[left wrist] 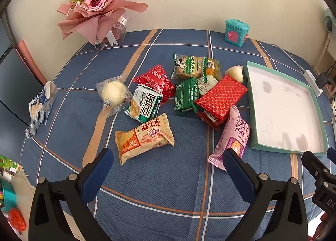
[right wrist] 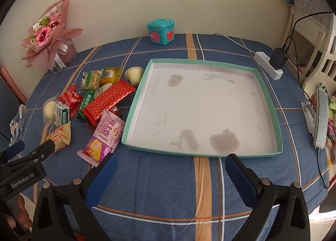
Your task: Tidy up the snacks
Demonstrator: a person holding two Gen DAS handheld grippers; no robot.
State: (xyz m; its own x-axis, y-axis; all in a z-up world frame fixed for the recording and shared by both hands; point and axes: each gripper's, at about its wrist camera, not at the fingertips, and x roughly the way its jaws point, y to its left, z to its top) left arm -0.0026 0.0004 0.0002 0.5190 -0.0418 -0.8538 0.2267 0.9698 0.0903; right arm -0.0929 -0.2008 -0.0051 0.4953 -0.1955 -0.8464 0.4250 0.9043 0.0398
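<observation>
- Both down-tilted over the blue plaid tablecloth, the left gripper and right gripper stand with jaws spread wide and nothing between their blue pads.
- Just ahead of the left gripper lies the beige snack packet; the pink packet lies beside its right finger, close to the tray's near corner.
- Beyond these, the other snacks lie in a loose pile: a white-green packet, a red wafer bar over a dark green packet, a red packet, a clear-wrapped bun and a pale jelly cup.
- Ahead of the right gripper sits the teal-rimmed tray, right of the pile, its stained white floor holding no snack.
- Against the wall stand a pink bouquet and a small teal box.
</observation>
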